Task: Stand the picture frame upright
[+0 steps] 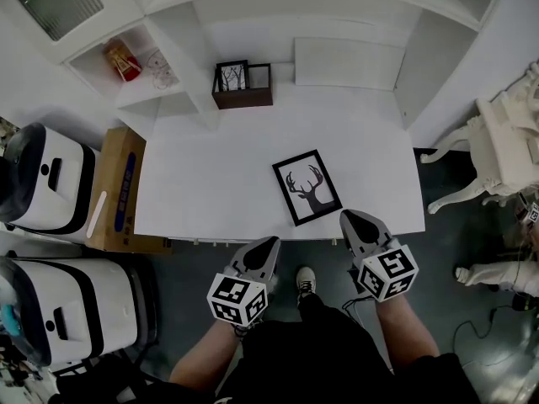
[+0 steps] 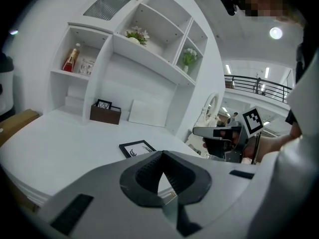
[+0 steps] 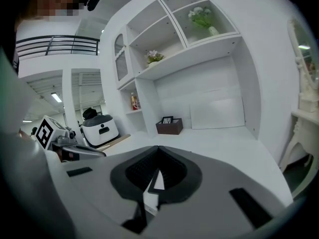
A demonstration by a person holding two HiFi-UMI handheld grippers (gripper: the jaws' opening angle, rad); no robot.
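Because the picture frame (image 1: 307,187) lies flat, face up, near the front edge of the white table (image 1: 210,158), we risk sliding it off that edge while prying it up; the smooth top looks slippery. Our left gripper (image 1: 266,244) and right gripper (image 1: 349,219) hover just in front of the frame, both with jaws pressed together on nothing, so a grasp needs them opened first. Behind the frame a brown box (image 1: 242,96) sits against white shelving (image 1: 337,7); well left of the frame stand white machines (image 1: 50,183); dark floor (image 1: 472,310) lies in front of it.
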